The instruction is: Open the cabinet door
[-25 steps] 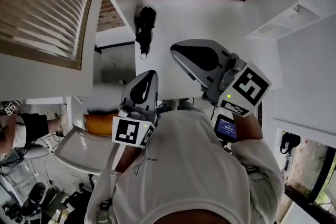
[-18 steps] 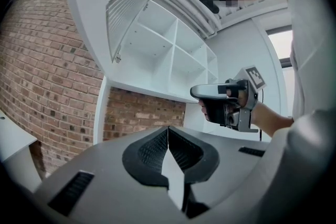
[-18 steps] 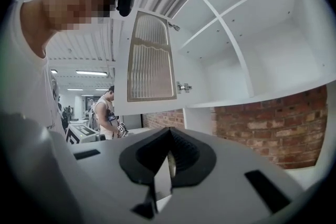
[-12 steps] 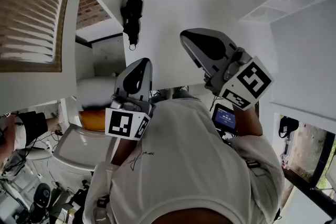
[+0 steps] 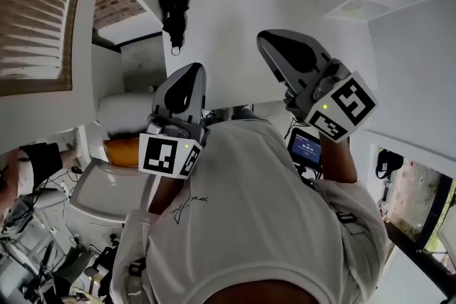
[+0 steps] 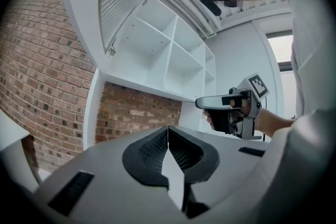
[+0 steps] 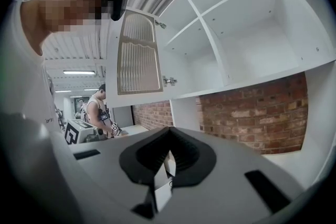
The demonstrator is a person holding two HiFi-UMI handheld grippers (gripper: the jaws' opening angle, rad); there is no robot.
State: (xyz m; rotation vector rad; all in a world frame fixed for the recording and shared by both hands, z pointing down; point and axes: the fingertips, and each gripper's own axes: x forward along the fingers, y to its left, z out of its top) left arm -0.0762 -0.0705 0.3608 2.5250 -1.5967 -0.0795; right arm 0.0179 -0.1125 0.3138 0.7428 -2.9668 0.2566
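Observation:
The cabinet door (image 7: pixel 137 55), a white frame with ribbed glass, stands swung open from the white cabinet's open shelves (image 7: pixel 247 23); its hinge (image 7: pixel 169 80) shows at the cabinet side. In the left gripper view the same door (image 6: pixel 128 5) juts out above empty shelves. In the head view it is the slatted panel (image 5: pixel 35 11) at the upper left. My left gripper (image 6: pixel 168 131) is shut and holds nothing, away from the door. My right gripper (image 7: pixel 169 132) is likewise shut and empty, facing the shelves and brick wall. Both are raised side by side: left gripper (image 5: pixel 189 70), right gripper (image 5: pixel 269 38).
A brick wall (image 7: pixel 247 113) fills the gap below the shelves. A black device (image 5: pixel 174 7) hangs on the white panel ahead. An orange object (image 5: pixel 121 149) and a white machine (image 5: pixel 100 192) sit low left. Another person (image 7: pixel 97 110) stands in the background.
My right gripper has shifted to the right, further from the left one. The left gripper has hardly moved. The door remains open and both grippers remain shut.

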